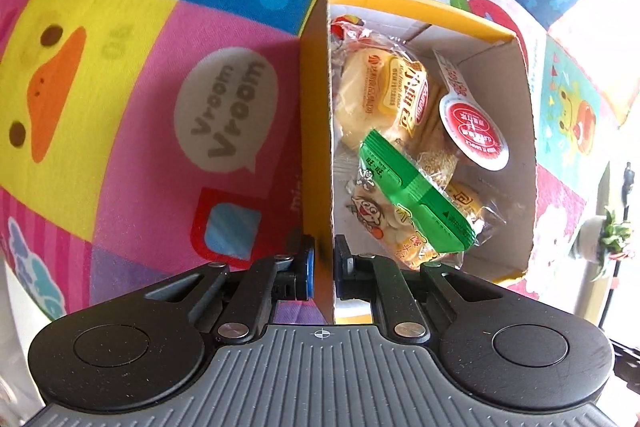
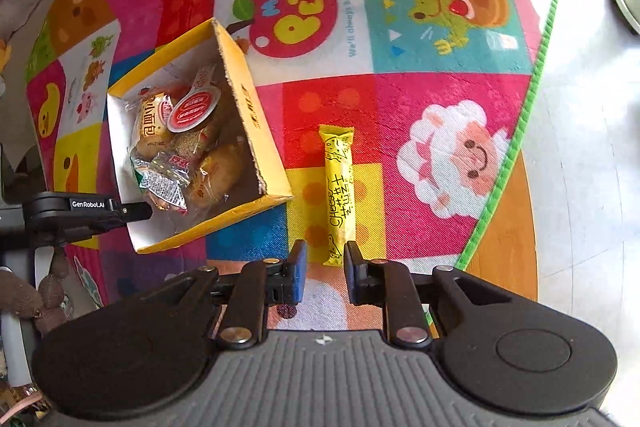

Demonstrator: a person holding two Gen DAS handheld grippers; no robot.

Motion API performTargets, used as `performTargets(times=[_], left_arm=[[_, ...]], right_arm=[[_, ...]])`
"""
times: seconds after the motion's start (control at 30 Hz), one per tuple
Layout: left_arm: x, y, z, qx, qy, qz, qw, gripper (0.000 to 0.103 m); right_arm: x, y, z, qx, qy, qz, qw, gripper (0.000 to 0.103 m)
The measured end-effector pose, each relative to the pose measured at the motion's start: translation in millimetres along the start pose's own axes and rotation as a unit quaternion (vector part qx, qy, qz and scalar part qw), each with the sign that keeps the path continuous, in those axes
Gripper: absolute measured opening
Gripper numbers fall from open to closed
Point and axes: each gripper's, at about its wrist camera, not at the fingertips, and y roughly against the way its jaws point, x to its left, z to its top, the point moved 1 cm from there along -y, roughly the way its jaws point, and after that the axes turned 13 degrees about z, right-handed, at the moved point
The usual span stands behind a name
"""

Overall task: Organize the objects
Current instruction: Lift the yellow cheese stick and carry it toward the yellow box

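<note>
Jaws clamped on yellow box [image 1: 316, 131] wall, left gripper [image 1: 324, 261]; right gripper [image 2: 325, 261] apart, straddling one cheese stick [image 2: 339, 193]; box snacks overlapping, perhaps six

left gripper [image 1: 324, 263] | black linkages, silver rivets, blue pads, grey ribbed body

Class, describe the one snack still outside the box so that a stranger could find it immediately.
Start at the yellow cardboard box on the patchwork play mat. Beside its right wall lies a long yellow snack stick, alone on the mat. It reads "Cheese"; every other snack is inside the box.
</note>
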Motion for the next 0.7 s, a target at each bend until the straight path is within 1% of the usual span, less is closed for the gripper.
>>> performTargets(times=[0.07,0.13,0.3,0.43,0.47,0.5,0.53,0.6,0.67,0.7], left_arm=[[-4,0,-2,-0.005,-0.011,0.010,0.9999,0.011],[-8,0,-5,-0.005,-0.017,0.019,0.9997,0.011],[-16,-2,-9,-0.005,-0.034,0.042,0.9985,0.011],[-28,-6,-11,-0.011,-0.056,0.071,0.9959,0.011],[-34,-9,-9,-0.011,-0.061,0.079,0.9950,0.008],[-40,-9,-6,-0.014,-0.062,0.084,0.9944,0.008],[-43,-9,-1,-0.016,-0.058,0.090,0.9941,0.008],[-44,-7,12,-0.021,-0.033,0.085,0.9956,0.008],[-43,-1,26,-0.036,-0.004,0.076,0.9964,0.008],[-42,2,30,-0.046,0.007,0.078,0.9959,0.008]], right_arm=[[-11,7,-4,-0.015,-0.004,-0.005,1.000,0.029],[-22,9,-5,-0.024,-0.007,-0.009,1.000,0.041],[-36,-12,3,-0.007,-0.007,0.006,1.000,0.050],[-34,-51,14,0.024,0.033,0.011,0.999,0.051],[-33,-61,17,0.031,0.044,0.010,0.998,0.051],[-34,-72,19,0.040,0.052,0.007,0.998,0.051],[-35,-82,21,0.051,0.058,0.002,0.997,0.051],[-37,-98,25,0.068,0.067,0.005,0.995,0.051],[-36,-108,31,0.073,0.084,0.011,0.994,0.051],[-34,-112,35,0.075,0.095,0.015,0.993,0.051]])
